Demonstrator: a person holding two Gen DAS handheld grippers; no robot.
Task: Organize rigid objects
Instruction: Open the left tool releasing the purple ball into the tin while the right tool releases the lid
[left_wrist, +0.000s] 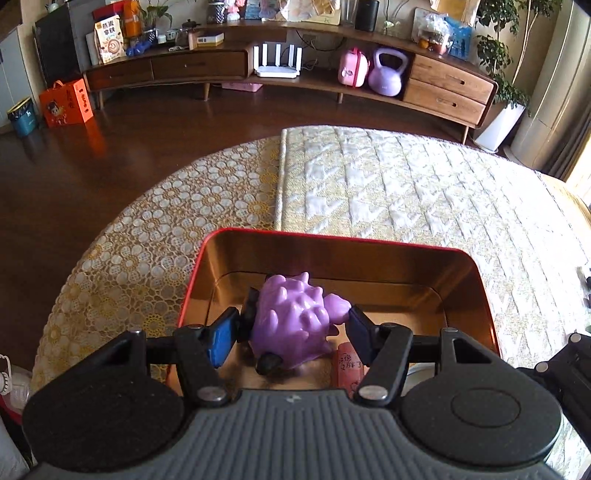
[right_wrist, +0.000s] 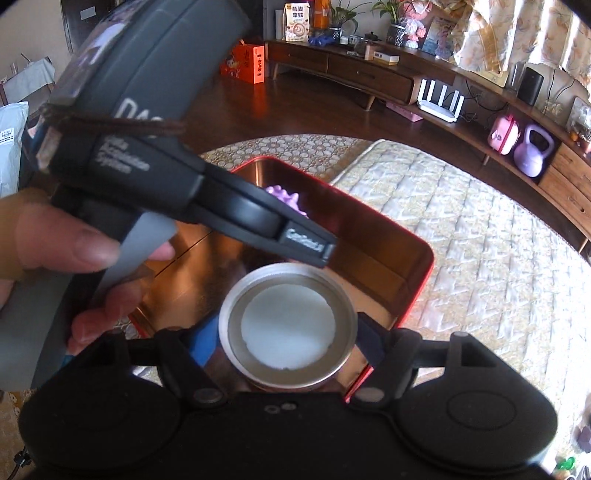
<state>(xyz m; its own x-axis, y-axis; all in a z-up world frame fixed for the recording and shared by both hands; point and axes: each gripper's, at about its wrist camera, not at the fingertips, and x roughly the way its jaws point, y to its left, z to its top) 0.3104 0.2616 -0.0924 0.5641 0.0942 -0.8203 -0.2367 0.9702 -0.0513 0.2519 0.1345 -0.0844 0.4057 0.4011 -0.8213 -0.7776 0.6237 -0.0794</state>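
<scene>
Over the red tin (left_wrist: 484, 295), left gripper (left_wrist: 291, 325) clamped on a purple spiked toy (left_wrist: 291, 314), blue pads pressing its two sides. Toy hangs inside the tin's rim, above the gold floor, nearer the left wall. A pink paper slip (left_wrist: 351, 369) lies on the tin floor beneath.

Right gripper (right_wrist: 288, 332) clamped on a round metal lid (right_wrist: 288, 325), white liner facing up, held over the tin's near right corner. Left gripper's body and the hand (right_wrist: 74, 254) holding it cross just above the lid.

Tin sits on a quilted cloth (left_wrist: 406, 192); cloth bare beyond the far and right rims.
</scene>
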